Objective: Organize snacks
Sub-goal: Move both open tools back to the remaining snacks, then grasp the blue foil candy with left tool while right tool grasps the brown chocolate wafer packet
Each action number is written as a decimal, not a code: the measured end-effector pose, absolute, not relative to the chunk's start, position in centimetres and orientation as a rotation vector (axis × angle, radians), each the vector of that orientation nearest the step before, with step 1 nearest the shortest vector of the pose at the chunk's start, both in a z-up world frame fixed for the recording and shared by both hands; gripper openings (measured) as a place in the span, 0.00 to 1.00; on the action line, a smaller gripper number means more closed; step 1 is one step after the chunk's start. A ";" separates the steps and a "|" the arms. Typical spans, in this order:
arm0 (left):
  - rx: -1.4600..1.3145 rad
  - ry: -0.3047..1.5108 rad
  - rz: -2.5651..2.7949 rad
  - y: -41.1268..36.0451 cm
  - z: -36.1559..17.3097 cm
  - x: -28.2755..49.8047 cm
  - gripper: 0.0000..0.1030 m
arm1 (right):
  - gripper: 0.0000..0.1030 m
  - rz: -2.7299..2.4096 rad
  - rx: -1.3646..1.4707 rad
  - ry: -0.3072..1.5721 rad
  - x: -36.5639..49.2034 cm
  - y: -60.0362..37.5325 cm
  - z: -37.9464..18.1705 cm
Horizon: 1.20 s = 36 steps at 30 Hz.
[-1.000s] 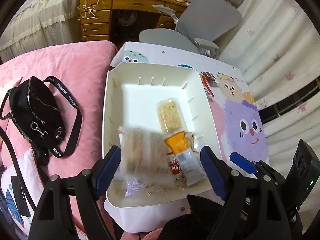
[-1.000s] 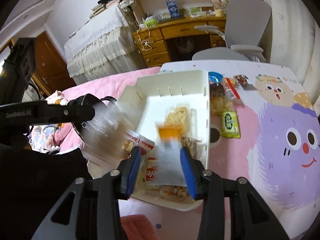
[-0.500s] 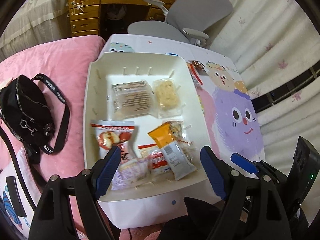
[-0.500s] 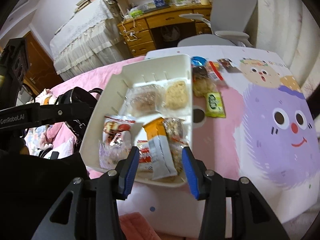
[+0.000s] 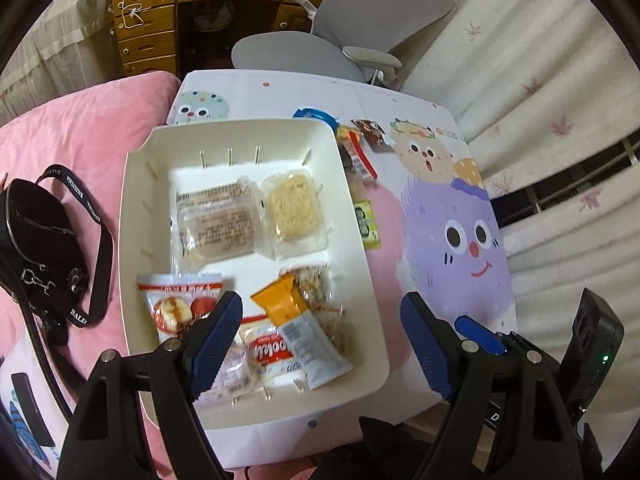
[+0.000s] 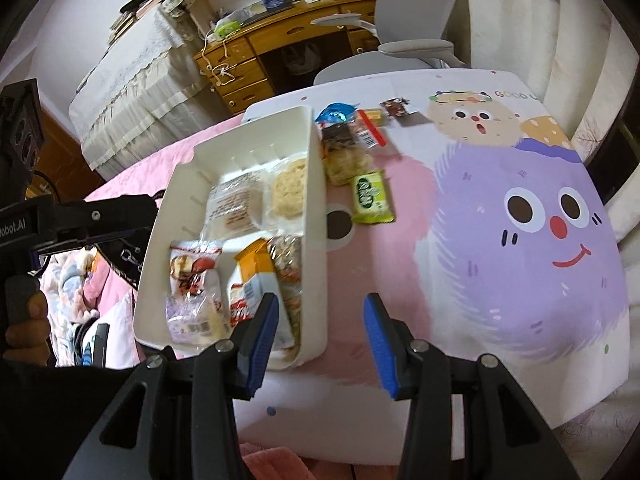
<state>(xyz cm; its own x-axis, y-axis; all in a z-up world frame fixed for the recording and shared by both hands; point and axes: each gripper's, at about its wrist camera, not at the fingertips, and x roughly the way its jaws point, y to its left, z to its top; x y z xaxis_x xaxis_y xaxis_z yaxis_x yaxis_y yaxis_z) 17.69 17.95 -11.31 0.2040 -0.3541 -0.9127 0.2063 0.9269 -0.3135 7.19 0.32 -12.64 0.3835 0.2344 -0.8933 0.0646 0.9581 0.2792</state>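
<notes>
Below left claw (image 5: pixel 322 344): white tray (image 5: pixel 362 248), snacks inside; claw empty.

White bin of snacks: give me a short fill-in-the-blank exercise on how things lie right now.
1. The green snack packet lies ____ the white bin.
2. Both the left tool and the right tool hold ____.
3. The black bag rests on the ____ bedding.

Missing words: outside; nothing; pink

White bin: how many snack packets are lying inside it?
7. Far end: wrapped bread, yellow cake. Near end, overlapping: red-white packet, purple packet, red-lettered packet, orange-white packet, granola packet. Others may hide beneath.
</notes>
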 end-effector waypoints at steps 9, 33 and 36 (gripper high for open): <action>-0.121 1.347 -0.323 14.5 -10.4 23.0 0.78 | 0.43 0.137 0.316 1.142 11.5 -3.6 -12.2; -0.177 1.538 -0.043 5.7 -19.1 42.9 0.78 | 0.43 0.208 0.271 1.043 30.3 -10.7 -18.6; -0.191 1.582 0.009 5.8 -21.2 44.5 0.78 | 0.43 0.208 0.252 1.032 32.0 -10.7 -20.2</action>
